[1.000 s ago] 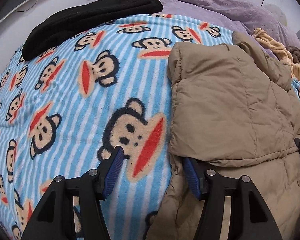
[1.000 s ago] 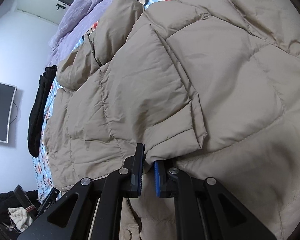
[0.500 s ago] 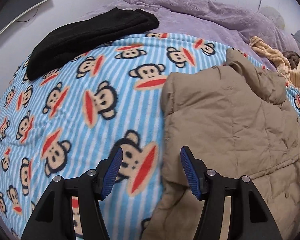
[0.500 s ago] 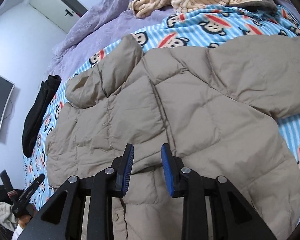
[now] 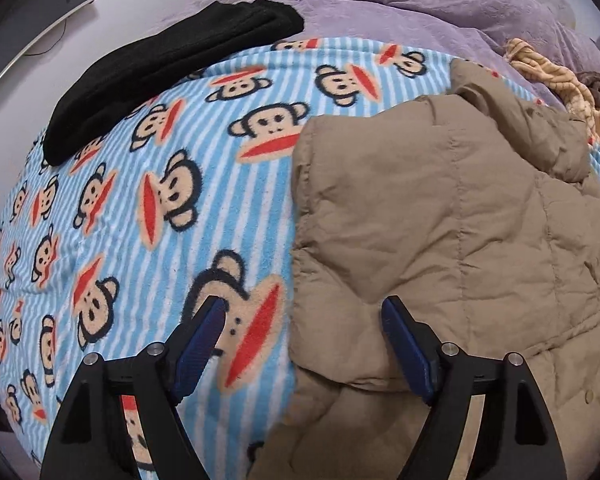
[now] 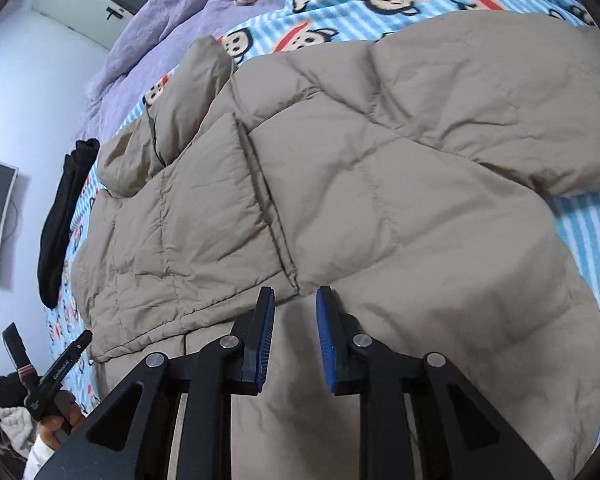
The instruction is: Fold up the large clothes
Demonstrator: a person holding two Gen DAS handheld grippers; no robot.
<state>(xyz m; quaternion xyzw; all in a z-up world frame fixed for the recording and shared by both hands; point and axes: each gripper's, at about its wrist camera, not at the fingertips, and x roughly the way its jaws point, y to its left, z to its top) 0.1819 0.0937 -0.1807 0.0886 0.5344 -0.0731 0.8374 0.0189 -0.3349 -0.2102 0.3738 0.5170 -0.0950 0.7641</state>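
Observation:
A tan puffer jacket (image 5: 452, 216) (image 6: 380, 184) lies spread on the blue monkey-print blanket (image 5: 172, 184), its left sleeve folded in across the front. My left gripper (image 5: 304, 314) hovers open over the jacket's left edge, one finger above the blanket and one above the jacket, holding nothing. My right gripper (image 6: 294, 300) stands open just above the folded sleeve's cuff, empty. In the right wrist view the left gripper (image 6: 56, 372) shows at the lower left, held by a hand.
A folded black garment (image 5: 168, 60) (image 6: 60, 220) lies at the blanket's far left. A purple blanket (image 5: 400, 4) and a striped beige cloth (image 5: 548, 68) sit behind the jacket. A monitor (image 5: 28, 20) hangs on the left wall.
The right gripper has let go of the sleeve cuff and opened, lifting back. The left gripper has risen and pulled away from the jacket's edge, staying open.

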